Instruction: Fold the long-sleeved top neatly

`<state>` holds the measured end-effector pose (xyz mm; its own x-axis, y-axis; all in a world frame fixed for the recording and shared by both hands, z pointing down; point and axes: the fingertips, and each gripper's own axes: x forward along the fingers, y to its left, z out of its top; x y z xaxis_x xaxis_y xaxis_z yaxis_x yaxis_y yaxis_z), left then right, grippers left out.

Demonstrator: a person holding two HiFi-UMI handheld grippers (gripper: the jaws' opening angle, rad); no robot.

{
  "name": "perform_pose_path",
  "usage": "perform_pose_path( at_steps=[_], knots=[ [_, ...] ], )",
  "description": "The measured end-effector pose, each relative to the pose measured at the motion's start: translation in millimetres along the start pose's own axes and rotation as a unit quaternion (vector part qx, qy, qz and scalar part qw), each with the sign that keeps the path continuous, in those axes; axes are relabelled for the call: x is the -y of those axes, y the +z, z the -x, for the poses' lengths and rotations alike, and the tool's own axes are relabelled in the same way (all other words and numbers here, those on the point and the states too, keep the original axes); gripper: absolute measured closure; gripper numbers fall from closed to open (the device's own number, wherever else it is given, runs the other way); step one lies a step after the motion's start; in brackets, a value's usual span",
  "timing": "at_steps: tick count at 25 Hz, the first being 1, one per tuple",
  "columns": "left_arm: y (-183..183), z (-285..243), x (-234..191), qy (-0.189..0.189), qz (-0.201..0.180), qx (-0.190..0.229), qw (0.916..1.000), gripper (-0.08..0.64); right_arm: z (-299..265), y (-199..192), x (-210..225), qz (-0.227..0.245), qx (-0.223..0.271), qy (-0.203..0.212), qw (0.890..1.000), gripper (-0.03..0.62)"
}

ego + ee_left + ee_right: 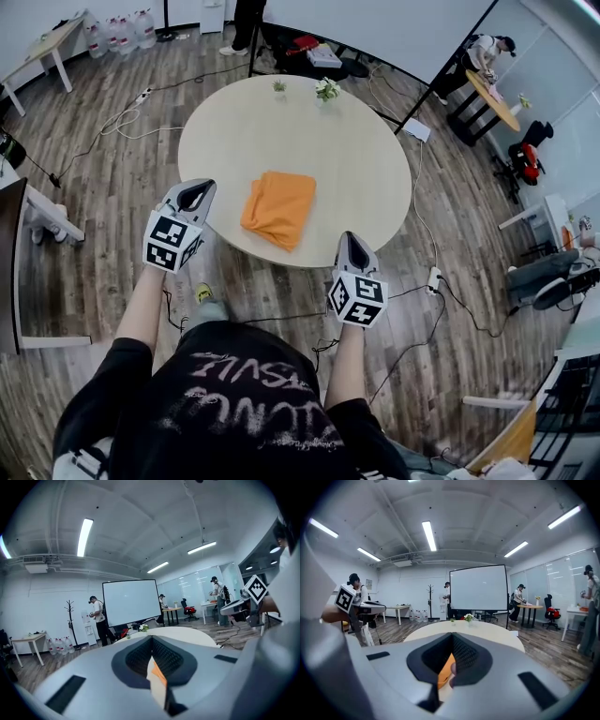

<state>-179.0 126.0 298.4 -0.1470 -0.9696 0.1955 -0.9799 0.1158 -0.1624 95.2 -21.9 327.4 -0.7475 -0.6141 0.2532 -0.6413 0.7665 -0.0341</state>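
Head view shows the round counter point(375, 178) taking up the middle of the room, and on its near half lies the long-sleeved top point(279, 208), an orange cloth already gathered into a compact, roughly rectangular packet with its lower edge close to the near rim.

By its look the top is light, soft and limp. It will sag wherever it is not supported, and its stacked layers will probably slide over one another on the smooth counter. The best place to take hold is likely a corner or a folded edge, pinching through every layer so the packet lifts as one piece. A grab at the middle would probably bunch it.

The left tongs point(194, 195) hang at the near-left rim and the right tongs point(354, 251) at the near rim to the right, with the top between them and a little farther out. Neither touches it. In the left gripper view and the right gripper view the jaws are pressed together with nothing held, and only a sliver of orange shows beyond them.

Small plants point(327, 90) stand at the far rim, well apart from the top.
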Motion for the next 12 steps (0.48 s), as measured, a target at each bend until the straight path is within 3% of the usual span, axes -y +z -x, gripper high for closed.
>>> perform_pose_path(
  at_steps=[12],
  knots=[
    [0, 8, -3, 0.015, 0.019, 0.013, 0.9996, 0.549, 17, 3, 19, -0.006, 0.013, -0.031, 0.999, 0.588]
  ],
)
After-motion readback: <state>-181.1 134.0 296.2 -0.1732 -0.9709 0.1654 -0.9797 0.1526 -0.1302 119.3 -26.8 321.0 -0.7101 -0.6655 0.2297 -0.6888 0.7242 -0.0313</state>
